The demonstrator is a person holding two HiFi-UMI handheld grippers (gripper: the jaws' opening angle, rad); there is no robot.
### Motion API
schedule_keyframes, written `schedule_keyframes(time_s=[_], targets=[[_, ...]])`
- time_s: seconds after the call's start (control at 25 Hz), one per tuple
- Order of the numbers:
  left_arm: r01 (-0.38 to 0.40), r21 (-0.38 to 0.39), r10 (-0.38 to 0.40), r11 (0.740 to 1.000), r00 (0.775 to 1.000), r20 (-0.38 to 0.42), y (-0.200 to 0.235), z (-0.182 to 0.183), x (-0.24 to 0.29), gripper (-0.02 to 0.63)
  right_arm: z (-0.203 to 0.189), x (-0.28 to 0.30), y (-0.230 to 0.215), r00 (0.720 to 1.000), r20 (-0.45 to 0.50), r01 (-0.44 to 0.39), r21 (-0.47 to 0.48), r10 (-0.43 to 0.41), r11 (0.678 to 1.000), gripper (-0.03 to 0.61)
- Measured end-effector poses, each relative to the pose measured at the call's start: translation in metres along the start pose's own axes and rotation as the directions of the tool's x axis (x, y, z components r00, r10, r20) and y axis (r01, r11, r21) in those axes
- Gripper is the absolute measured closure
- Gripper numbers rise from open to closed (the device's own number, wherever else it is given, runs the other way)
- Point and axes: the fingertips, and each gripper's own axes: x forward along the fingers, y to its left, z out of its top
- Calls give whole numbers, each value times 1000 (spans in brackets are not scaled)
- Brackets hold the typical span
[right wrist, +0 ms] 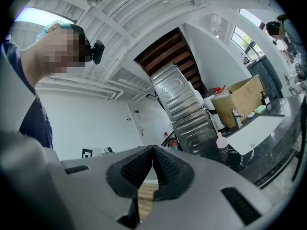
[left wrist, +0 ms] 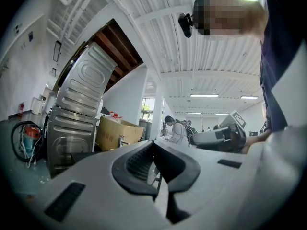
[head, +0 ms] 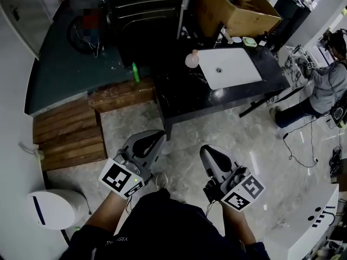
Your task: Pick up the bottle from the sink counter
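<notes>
The bottle (head: 192, 59), pale pink with a narrow neck, stands on the black counter (head: 184, 93) at the left edge of the white sink (head: 230, 67). Both grippers are held low near my body, well short of the counter. My left gripper (head: 153, 137) is shut and empty, its jaws meeting in the left gripper view (left wrist: 153, 143), where the bottle is not seen. My right gripper (head: 209, 151) is also shut with nothing in it (right wrist: 153, 150). The right gripper view has the bottle (right wrist: 221, 144) far off beside the sink (right wrist: 261, 128).
A cardboard box (head: 233, 7) stands behind the sink, and a ribbed metal appliance (head: 146, 15) left of it. A green bottle (head: 135, 72) and wooden steps (head: 70, 134) lie to the left, a white bin (head: 54, 207) near me. A person (head: 331, 85) sits at the right, with cables on the floor.
</notes>
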Motion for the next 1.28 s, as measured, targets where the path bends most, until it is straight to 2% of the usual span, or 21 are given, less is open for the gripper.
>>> schedule_keyframes(time_s=[0.52, 1.28], targets=[[10, -17, -10, 1000, 1000, 7, 48, 2, 11, 606, 2, 44, -12, 1000, -14, 17, -9, -17, 1000, 552], [17, -12, -17, 1000, 1000, -15, 70, -4, 29, 606, 2, 71, -39, 1000, -17, 16, 6, -15, 1000, 552]])
